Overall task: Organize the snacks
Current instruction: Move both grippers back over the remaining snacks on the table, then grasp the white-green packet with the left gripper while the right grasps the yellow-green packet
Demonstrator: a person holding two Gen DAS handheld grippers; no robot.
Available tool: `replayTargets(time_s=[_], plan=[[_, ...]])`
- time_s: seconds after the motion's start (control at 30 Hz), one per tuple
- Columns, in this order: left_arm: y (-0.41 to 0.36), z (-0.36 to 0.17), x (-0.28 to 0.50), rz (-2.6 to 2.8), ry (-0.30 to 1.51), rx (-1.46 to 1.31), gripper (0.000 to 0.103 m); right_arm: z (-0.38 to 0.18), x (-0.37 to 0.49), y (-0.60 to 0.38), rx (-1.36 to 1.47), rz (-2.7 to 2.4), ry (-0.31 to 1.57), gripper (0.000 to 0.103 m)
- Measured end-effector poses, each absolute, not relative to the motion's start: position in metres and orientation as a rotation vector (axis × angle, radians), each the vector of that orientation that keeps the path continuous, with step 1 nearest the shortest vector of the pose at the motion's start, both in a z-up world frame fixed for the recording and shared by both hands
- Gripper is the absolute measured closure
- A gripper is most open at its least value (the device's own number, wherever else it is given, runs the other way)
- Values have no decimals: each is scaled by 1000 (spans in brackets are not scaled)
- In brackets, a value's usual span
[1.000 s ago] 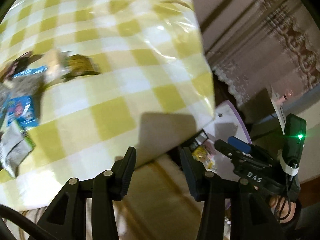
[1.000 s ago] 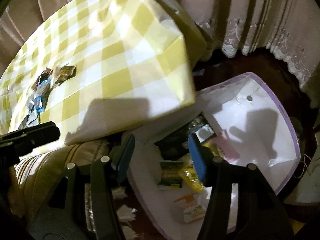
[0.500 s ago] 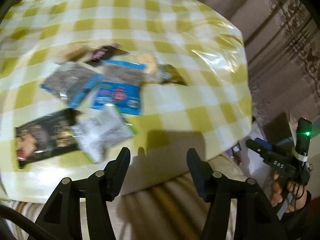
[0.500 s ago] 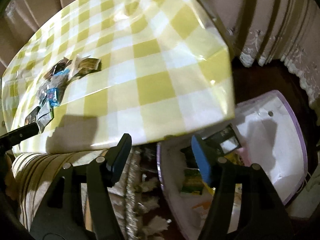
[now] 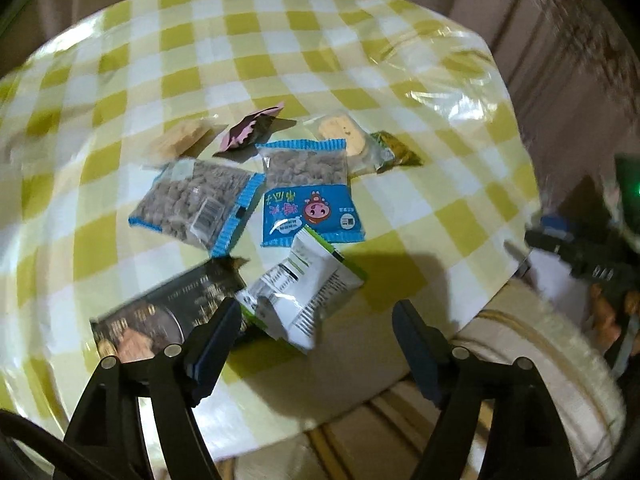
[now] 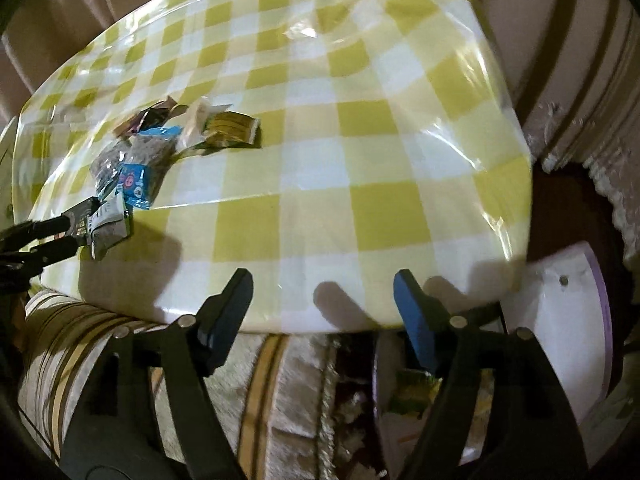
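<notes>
On the yellow-and-white checked surface (image 5: 360,92) a cluster of snack packets lies toward its left part. Nearest the front edge, a dark glossy packet (image 5: 160,312) lies left of a white printed packet (image 5: 308,288), their edges overlapping. Behind them sit two blue-edged clear packets of brown pieces, one (image 5: 192,204) left of the other (image 5: 308,184). Farther back lie a pink-and-dark wrapper (image 5: 252,132) and a clear-wrapped round biscuit (image 5: 344,136). A white bin with a purple rim (image 6: 568,320) stands below the surface's right corner.
</notes>
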State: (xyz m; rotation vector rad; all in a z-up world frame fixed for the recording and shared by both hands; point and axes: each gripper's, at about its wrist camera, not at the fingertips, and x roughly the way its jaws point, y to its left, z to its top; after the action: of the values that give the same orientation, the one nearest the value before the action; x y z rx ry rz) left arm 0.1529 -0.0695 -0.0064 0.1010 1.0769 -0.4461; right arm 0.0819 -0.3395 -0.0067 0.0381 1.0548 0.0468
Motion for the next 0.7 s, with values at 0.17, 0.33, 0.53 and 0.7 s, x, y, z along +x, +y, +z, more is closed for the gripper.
replayTargets(time_s=[0.17, 0.33, 0.53, 0.7], plan=[[-82, -15, 162, -463, 1061, 256, 25, -4, 96, -321, -13, 89, 1044, 22], [-92, -28, 167, -497, 1079, 364, 25, -4, 117, -300, -101, 153, 1033, 18], [-97, -38, 173, -527, 1101, 398, 25, -12, 151, -276, -257, 243, 1018, 16], [-96, -43, 175, -563, 1121, 387, 37, -17, 182, -261, -363, 344, 1002, 15]])
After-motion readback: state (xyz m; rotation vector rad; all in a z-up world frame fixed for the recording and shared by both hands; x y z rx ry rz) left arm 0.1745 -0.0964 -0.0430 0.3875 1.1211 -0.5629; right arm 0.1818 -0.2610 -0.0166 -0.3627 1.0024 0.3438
